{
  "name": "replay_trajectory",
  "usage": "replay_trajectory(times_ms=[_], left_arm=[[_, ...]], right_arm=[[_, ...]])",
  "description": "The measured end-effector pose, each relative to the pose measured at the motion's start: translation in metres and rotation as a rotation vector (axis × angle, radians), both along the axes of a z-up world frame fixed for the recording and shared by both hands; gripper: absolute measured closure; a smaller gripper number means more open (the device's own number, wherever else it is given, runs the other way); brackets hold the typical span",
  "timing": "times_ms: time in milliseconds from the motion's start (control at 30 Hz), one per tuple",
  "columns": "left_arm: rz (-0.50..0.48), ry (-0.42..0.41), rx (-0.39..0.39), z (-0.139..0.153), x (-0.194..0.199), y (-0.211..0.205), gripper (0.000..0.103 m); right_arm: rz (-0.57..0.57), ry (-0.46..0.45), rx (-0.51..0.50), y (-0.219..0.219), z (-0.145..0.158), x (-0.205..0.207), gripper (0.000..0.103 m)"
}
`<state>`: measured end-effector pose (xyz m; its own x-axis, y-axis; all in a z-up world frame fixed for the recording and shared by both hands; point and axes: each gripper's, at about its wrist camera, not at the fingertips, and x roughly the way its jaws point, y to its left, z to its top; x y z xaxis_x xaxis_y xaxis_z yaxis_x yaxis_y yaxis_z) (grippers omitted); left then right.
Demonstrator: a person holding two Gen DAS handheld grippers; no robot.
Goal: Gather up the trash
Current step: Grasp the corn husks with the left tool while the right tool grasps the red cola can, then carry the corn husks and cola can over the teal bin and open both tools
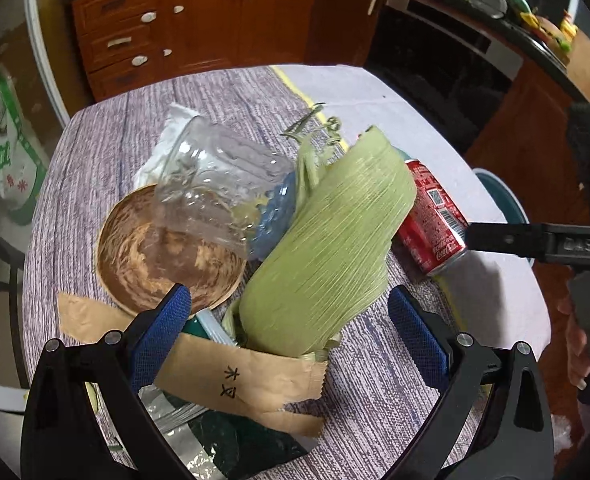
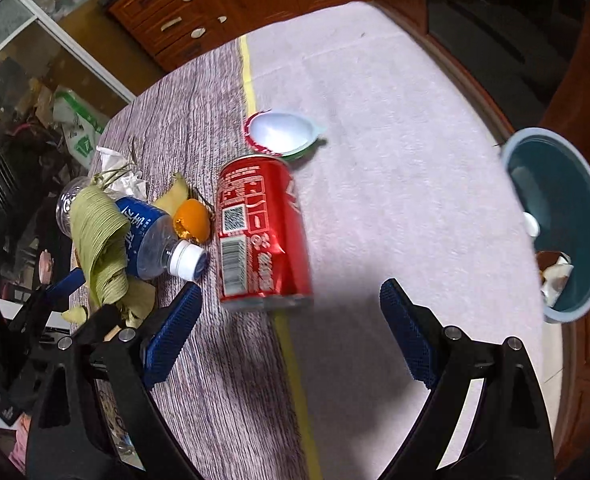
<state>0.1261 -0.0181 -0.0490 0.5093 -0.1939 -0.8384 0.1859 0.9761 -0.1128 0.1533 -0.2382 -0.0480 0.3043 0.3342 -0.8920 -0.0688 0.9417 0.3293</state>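
My left gripper (image 1: 293,326) is open, and the lower end of a green corn husk (image 1: 327,248) lies between its blue pads without touching either. Behind the husk lies a crushed clear plastic bottle (image 1: 223,184) with a blue label. A brown paper wrapper (image 1: 247,380) lies under the husk. My right gripper (image 2: 293,332) is open just short of a dented red cola can (image 2: 263,232), which lies on its side on the table. The can (image 1: 431,220) also shows right of the husk, with a black finger (image 1: 515,238) of the right gripper beside it.
A wooden plate (image 1: 167,256) sits left of the husk, with white tissue (image 1: 167,140) behind the bottle. Orange peel (image 2: 193,218) and a white foil lid (image 2: 283,132) lie near the can. A teal bin (image 2: 559,220) holding scraps stands beyond the table's right edge.
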Motion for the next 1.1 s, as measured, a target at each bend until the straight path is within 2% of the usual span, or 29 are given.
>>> replay_trajectory(times_ms=[167, 233, 300, 333, 400, 467, 500, 567, 667, 800, 1033, 1100], left_arm=[[-0.004, 0.003, 0.002, -0.002, 0.005, -0.003, 0.004], [-0.007, 0.006, 0.008, -0.004, 0.008, -0.006, 0.004], [-0.014, 0.007, 0.013, -0.005, 0.009, -0.009, 0.005], [-0.022, 0.003, 0.018, -0.005, 0.008, -0.011, 0.009], [-0.035, 0.0, 0.039, -0.006, 0.006, -0.015, 0.013], [-0.055, -0.002, 0.064, -0.008, 0.004, -0.021, 0.033], [-0.058, -0.006, 0.081, -0.008, 0.003, -0.023, 0.038], [-0.076, -0.001, 0.101, -0.009, 0.002, -0.028, 0.059], [-0.097, 0.003, 0.089, -0.007, -0.003, -0.032, 0.067], [-0.139, -0.008, 0.063, 0.007, -0.012, -0.04, 0.07], [-0.154, -0.021, -0.095, 0.047, -0.013, -0.043, 0.071], [-0.153, -0.025, -0.119, 0.055, -0.01, -0.044, 0.071]], right_arm=[[0.019, -0.022, 0.003, 0.014, -0.009, 0.016, 0.017], [0.026, -0.022, 0.011, 0.018, -0.012, 0.02, 0.025], [0.039, -0.007, 0.029, 0.022, -0.016, 0.023, 0.043], [0.045, 0.003, 0.033, 0.023, -0.019, 0.023, 0.047], [0.049, -0.005, 0.036, 0.024, -0.019, 0.022, 0.047], [0.059, -0.008, 0.032, 0.024, -0.018, 0.018, 0.047], [0.061, -0.007, 0.032, 0.023, -0.017, 0.017, 0.047], [0.063, -0.006, 0.033, 0.019, -0.016, 0.012, 0.047], [0.062, -0.007, 0.037, 0.013, -0.014, 0.006, 0.047], [0.06, -0.014, 0.045, 0.006, -0.009, -0.003, 0.047], [0.014, -0.042, 0.077, -0.023, 0.002, -0.021, 0.047], [-0.005, -0.054, 0.085, -0.035, 0.006, -0.027, 0.047]])
